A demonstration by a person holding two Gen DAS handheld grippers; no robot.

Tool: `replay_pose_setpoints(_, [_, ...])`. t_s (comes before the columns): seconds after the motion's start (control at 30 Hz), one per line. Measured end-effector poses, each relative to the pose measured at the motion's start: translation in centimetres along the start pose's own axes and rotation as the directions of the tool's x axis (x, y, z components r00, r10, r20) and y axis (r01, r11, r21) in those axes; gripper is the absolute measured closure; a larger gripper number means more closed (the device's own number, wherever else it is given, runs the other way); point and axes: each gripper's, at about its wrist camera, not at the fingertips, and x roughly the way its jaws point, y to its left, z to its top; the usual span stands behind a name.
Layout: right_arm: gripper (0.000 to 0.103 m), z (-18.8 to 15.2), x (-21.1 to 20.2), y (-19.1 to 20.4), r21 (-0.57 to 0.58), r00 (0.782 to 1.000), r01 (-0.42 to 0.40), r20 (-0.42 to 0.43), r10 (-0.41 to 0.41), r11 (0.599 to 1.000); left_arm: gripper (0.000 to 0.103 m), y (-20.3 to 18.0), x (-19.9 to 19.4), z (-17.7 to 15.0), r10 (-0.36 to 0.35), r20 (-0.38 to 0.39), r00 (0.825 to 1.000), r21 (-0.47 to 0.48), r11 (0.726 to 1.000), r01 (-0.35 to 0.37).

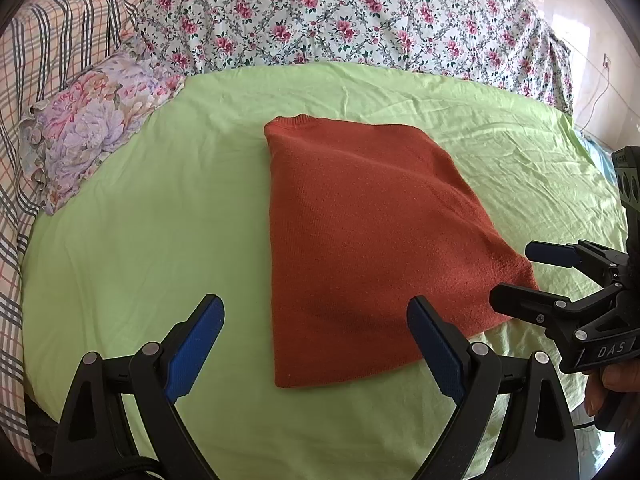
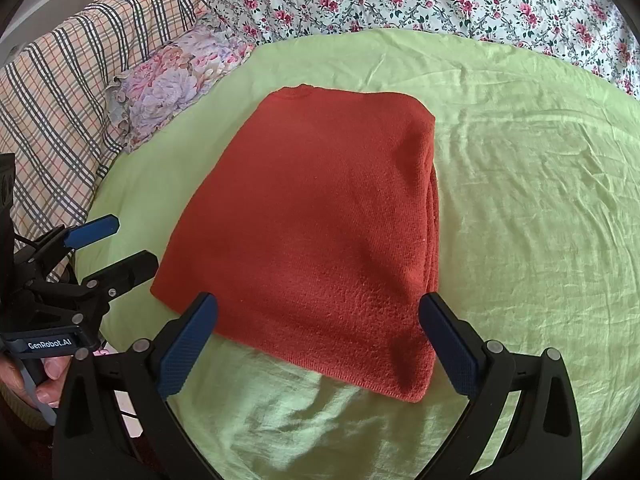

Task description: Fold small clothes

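We hold the left hand-held gripper (image 1: pixel 316 344) and right hand-held gripper (image 2: pixel 318 340) spread wide, gripping nothing. The folded red sweater (image 1: pixel 360 232) lies flat on the green sheet (image 1: pixel 140 240).

"DAS" on right gripper (image 1: pixel 516 276); "GenRobot.AI" on left gripper (image 2: pixel 124 246).

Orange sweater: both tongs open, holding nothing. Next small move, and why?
Probably bring both tongs down onto the near hem to fold it away toward the collar. The orange sweater lies flat on the green sheet, already folded into a narrow panel, layers stacked along its right edge. Left tongs and right tongs are open at that hem.
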Motion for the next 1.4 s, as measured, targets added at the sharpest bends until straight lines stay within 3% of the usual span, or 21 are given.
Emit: replay_pose_setpoints(1.4, [0.003,1.3,1.0,-1.3,0.030,1.000,0.000,0.007,0.000,1.000,0.010,0.3,2.4,1.4,-0.002,-0.032,0.999,-0.005,1.000,0.001])
